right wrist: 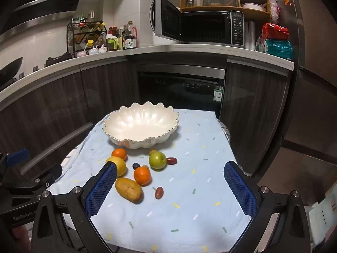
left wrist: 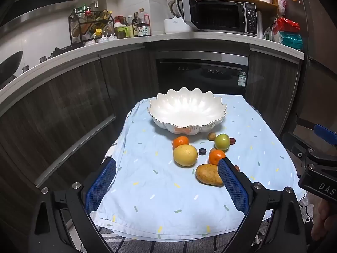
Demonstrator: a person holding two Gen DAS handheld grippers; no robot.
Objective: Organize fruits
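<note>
An empty white scalloped bowl stands at the far end of the blue cloth. In front of it lie two tangerines, a yellow lemon, a green apple, a mango, a blueberry and red dates. My left gripper is open and empty, near the mango. My right gripper is open and empty, above the cloth right of the fruits.
The small table has a blue patterned cloth. Dark cabinets and a dishwasher stand behind it. A counter holds bottles and an open microwave. A fridge stands at right.
</note>
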